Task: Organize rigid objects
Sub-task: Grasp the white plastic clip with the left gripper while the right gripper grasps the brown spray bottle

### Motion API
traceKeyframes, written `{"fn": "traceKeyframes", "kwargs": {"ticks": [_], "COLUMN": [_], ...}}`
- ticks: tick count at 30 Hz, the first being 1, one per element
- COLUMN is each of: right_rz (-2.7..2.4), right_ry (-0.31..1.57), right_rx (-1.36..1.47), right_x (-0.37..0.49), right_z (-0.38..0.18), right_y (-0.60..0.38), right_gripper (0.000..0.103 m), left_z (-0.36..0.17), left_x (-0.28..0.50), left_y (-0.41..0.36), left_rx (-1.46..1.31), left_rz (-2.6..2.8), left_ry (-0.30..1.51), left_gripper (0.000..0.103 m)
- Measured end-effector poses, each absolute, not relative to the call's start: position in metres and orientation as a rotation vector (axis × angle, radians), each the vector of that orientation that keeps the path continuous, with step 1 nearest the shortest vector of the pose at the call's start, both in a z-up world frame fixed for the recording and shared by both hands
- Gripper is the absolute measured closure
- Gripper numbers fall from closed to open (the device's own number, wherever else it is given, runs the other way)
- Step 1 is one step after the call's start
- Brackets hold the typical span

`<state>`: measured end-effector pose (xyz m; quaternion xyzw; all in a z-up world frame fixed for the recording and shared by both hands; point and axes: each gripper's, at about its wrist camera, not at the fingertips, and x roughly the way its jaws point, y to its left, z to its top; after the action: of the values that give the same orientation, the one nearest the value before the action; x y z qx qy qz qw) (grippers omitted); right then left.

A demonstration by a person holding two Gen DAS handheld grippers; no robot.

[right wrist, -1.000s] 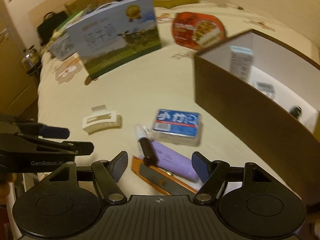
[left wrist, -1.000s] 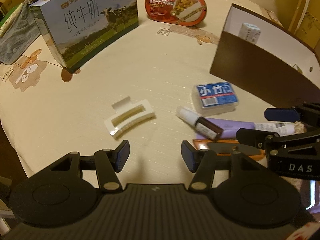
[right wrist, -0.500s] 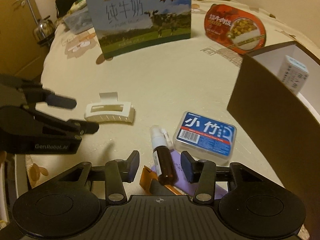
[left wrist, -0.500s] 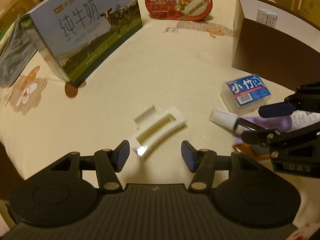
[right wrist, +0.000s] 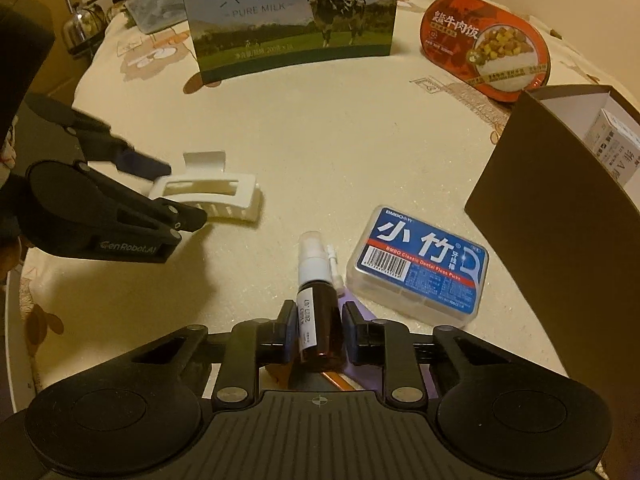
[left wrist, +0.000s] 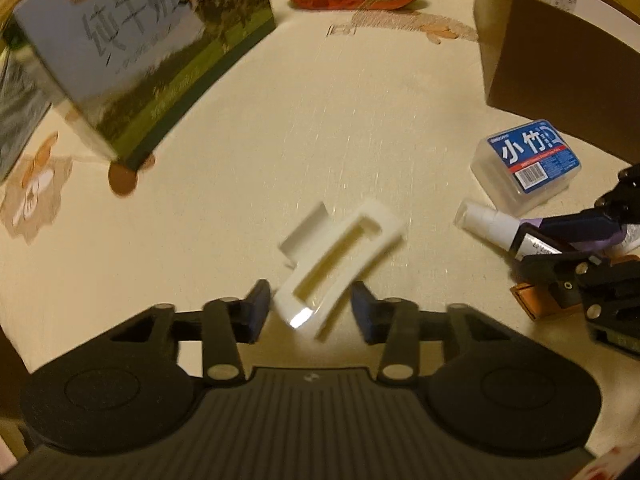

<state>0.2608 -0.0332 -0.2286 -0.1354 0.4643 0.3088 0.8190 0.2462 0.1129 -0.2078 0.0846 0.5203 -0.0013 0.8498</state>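
A white hair claw clip lies on the cream tablecloth, its near end between my left gripper's open fingers, with gaps on both sides. It also shows in the right wrist view. My right gripper is shut on a brown spray bottle with a white nozzle, which lies over a purple tube. A blue dental floss pick box lies just right of the bottle. A brown open box stands at the right.
A blue milk carton and a red beef-rice meal tray stand at the back. An orange flat item lies under the tube. A small white carton sits inside the brown box. A kettle is far left.
My left gripper moved forward until the clip's end came between its fingers. My right gripper moved onto the spray bottle and shut on it.
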Motion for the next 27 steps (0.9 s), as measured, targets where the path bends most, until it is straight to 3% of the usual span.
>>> {"fn": "traceKeyframes", "kwargs": {"ticks": [3, 12, 13, 15, 20, 27], "right_rz": [0.65, 0.639, 0.64, 0.641, 0.628, 0.621], "right_ry": [0.995, 1.002, 1.002, 1.005, 1.013, 1.017], "right_rx": [-0.265, -0.212, -0.215, -0.216, -0.213, -0.228], "right_x": [0.257, 0.247, 0.247, 0.249, 0.252, 0.254], "right_z": [-0.228, -0.226, -0.226, -0.226, -0.228, -0.233], "right_y": [-0.035, -0.036, -0.036, -0.036, -0.035, -0.03], "right_gripper": [0.083, 0.083, 0.083, 0.083, 0.083, 0.082], "left_z": [-0.208, -0.204, -0.203, -0.202, -0.198, -0.204], "left_x": [0.237, 0.201, 0.2, 0.201, 0.212, 0.227], "left_y": [0.109, 0.095, 0.094, 0.093, 0.088, 0.085], "left_rx": [0.125, -0.034, -0.034, -0.014, 0.097, 0.15], "left_rz": [0.024, 0.101, 0.093, 0.084, 0.075, 0.049], "left_ry": [1.118, 1.172, 1.167, 1.155, 1.112, 1.094], "left_gripper": [0.076, 0.075, 0.073, 0.06, 0.05, 0.052]}}
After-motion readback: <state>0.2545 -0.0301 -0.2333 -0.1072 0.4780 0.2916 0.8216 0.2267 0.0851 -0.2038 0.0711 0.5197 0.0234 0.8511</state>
